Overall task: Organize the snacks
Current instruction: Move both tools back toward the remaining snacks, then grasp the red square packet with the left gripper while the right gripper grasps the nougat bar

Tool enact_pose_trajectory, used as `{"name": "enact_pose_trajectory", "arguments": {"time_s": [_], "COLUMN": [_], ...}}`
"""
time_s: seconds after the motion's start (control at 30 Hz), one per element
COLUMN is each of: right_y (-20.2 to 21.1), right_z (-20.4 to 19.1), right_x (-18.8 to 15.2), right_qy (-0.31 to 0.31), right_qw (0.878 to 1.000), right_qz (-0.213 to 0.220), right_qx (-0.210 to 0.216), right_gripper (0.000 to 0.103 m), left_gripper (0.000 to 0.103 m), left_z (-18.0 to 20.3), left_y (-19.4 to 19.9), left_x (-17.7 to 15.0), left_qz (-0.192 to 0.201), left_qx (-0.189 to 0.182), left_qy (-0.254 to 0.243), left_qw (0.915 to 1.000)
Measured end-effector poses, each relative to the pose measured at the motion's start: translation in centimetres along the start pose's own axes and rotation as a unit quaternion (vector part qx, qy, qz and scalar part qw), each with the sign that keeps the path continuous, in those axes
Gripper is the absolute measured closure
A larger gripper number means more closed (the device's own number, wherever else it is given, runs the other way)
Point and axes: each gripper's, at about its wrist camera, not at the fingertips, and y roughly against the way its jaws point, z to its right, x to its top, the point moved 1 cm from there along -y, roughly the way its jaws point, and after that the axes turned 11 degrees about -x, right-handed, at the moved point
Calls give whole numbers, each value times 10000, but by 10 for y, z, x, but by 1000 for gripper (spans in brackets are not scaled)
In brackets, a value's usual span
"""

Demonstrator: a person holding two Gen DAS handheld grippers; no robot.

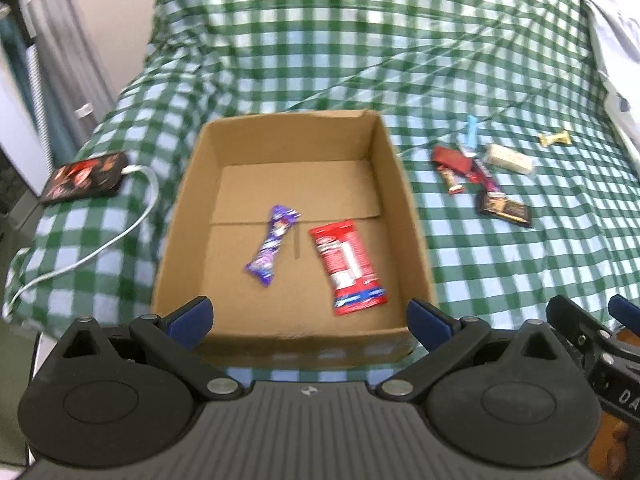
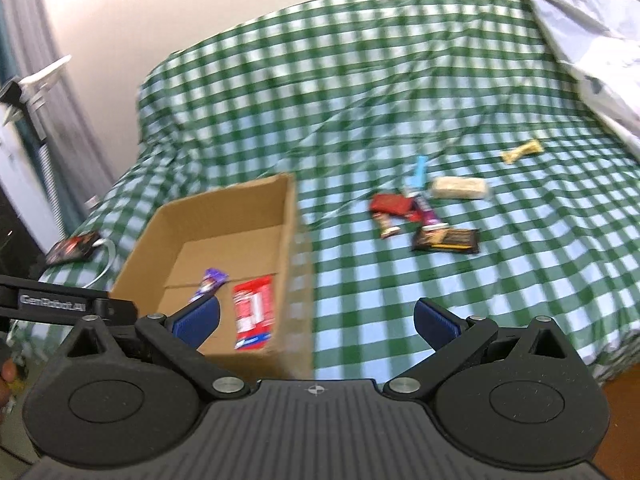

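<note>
An open cardboard box (image 1: 404, 184) (image 2: 290, 216) sits on a green checked bed cover. Inside lie a purple snack bar (image 1: 272, 244) (image 2: 212, 280) and a red snack packet (image 1: 348, 266) (image 2: 254, 312). Right of the box lies a cluster of loose snacks: a dark red packet (image 1: 452, 158) (image 2: 392, 204), a black packet (image 1: 504, 210) (image 2: 448, 240), a pale bar (image 1: 510, 158) (image 2: 460, 188), a blue wrapper (image 1: 472, 132) (image 2: 420, 170) and a gold candy (image 1: 554, 138) (image 2: 522, 150). My left gripper (image 1: 310, 316) is open and empty at the box's near edge. My right gripper (image 2: 316, 320) is open and empty, beside the box.
A black patterned device (image 1: 86, 176) (image 2: 72, 248) with a white cable (image 1: 96, 248) lies left of the box. White bedding (image 2: 580, 40) is bunched at the far right. A wall and a curtain stand to the left. The bed's near edge drops to a wooden floor.
</note>
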Motion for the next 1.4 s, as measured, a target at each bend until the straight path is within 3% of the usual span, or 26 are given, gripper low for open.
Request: {"name": "enact_pose_trajectory", "arguments": {"time_s": [0.23,0.43,0.57,0.8,1.03,1.2,1.4], "right_y": [-21,-51,-83,-160,-277,-370,-437], "right_z": [51,89,119,171,193,189,171], "right_x": [8,17,32,68,110,129,142], "right_qy": [-444,-442,-480,-316,402,1305,2178], "right_qw": [9977,9959,9945,9924,9936,9875,9733], "right_qz": [7,22,28,138,-76,-487,-573], "right_qx": [-512,-784,-932,-1184,-1055,-737,-450], "right_gripper": [1,1,1,1,1,1,1], "left_gripper": [0,0,0,0,0,0,0], "left_z": [43,83,113,148,187,189,185], "left_y": [-30,-73,-121,-225,-349,-414,-461], "left_x": [32,77,116,177,213,217,229], "left_qz": [-128,-106,-240,-591,-1188,-1903,-2228], "left_qx": [-220,-259,-282,-556,-368,-819,-966], "left_qy": [-287,-614,-864,-695,-1761,-1842,-1651], "left_qw": [9993,9977,9956,9943,9765,9608,9559]}}
